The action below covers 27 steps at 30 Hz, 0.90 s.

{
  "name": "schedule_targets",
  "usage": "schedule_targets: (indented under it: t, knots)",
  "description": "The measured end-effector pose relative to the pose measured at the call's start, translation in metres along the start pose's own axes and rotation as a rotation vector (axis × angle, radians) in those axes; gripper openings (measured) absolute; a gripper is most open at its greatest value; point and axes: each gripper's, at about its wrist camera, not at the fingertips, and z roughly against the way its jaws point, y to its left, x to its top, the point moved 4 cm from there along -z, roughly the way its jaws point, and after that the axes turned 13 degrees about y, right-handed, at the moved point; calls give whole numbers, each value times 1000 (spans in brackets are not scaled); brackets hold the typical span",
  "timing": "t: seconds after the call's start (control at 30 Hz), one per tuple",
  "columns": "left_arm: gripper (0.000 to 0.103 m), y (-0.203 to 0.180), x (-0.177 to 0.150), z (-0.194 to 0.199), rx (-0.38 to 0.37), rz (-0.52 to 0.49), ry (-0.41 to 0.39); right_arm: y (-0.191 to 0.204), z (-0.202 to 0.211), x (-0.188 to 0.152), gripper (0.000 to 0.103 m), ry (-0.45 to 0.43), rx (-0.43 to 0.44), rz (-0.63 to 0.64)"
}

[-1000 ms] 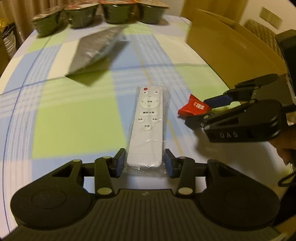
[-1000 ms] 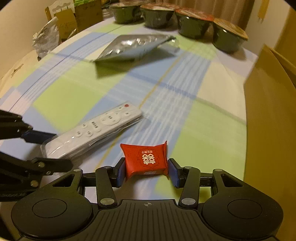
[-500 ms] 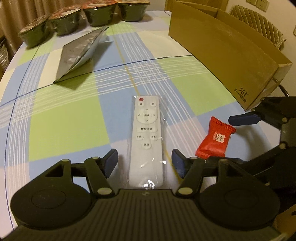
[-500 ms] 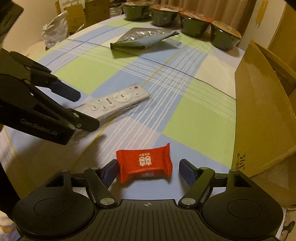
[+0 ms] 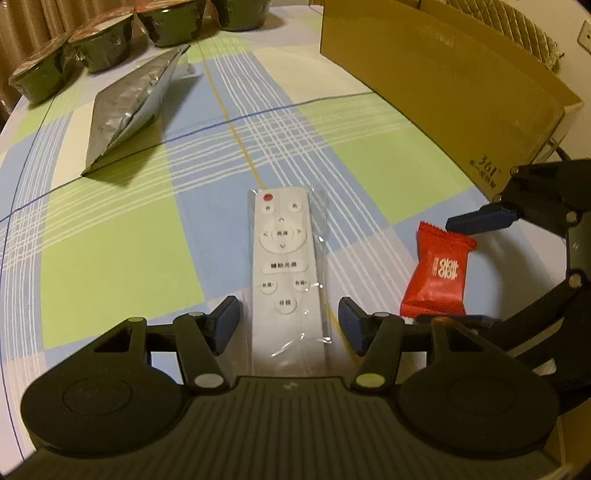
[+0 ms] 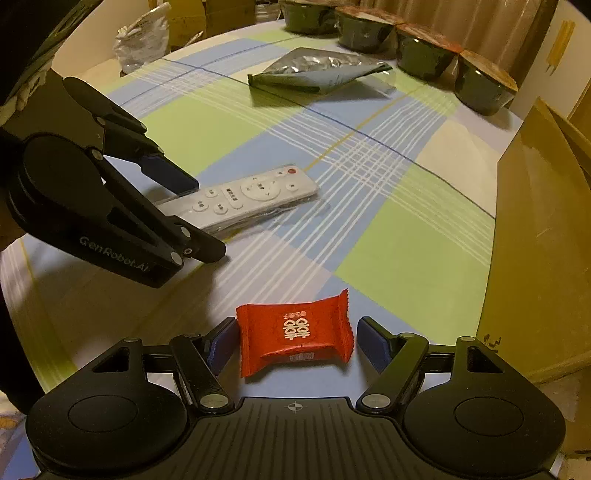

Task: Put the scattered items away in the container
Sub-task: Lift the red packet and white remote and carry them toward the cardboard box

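A white remote in clear plastic wrap (image 5: 285, 266) lies flat on the checked tablecloth, its near end between the blue pads of my left gripper (image 5: 288, 323), which is open and not touching it. A red candy packet (image 6: 295, 334) lies on the cloth between the spread pads of my right gripper (image 6: 295, 345), also open. In the right wrist view the remote (image 6: 243, 197) and left gripper (image 6: 192, 218) sit at left. The cardboard box (image 5: 454, 88) stands at the right; the red candy packet (image 5: 437, 273) lies beside the remote, with the right gripper (image 5: 476, 269) around it.
A silver foil pouch (image 5: 129, 107) lies further back on the table. Several dark bowls with sealed lids (image 6: 424, 51) line the far edge. The cardboard box wall (image 6: 543, 240) rises close at the right. A crumpled plastic bag (image 6: 142, 35) sits beyond the table's left edge.
Both grippers were shut on the remote and the candy one second ago; both have opened, and the remote and candy now lie loose on the cloth. The views pulled back slightly.
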Motion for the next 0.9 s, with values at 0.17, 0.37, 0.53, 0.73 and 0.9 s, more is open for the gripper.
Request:
schedule_targets:
  t: [0.17,0.37,0.53,0.73,0.9]
  knots:
    - [34,-1,-2,2,11,-1,-6,-1,2,-2,53,3,17,-50]
    - [34,-7,-11,10,-5,19,-6,1,13,-8,50,-7,8,-96]
    - [34,-11,-23,23,-15,44,-16,-2,29,-16,50,-30,3,-157]
    - [34,-16,-30,47,-9,52,-42,-3,57,-22,50,-76,-10,-203]
    - [34,-23,-33,68,-10,52,-71,-4,78,-26,50,-108,-21,-225]
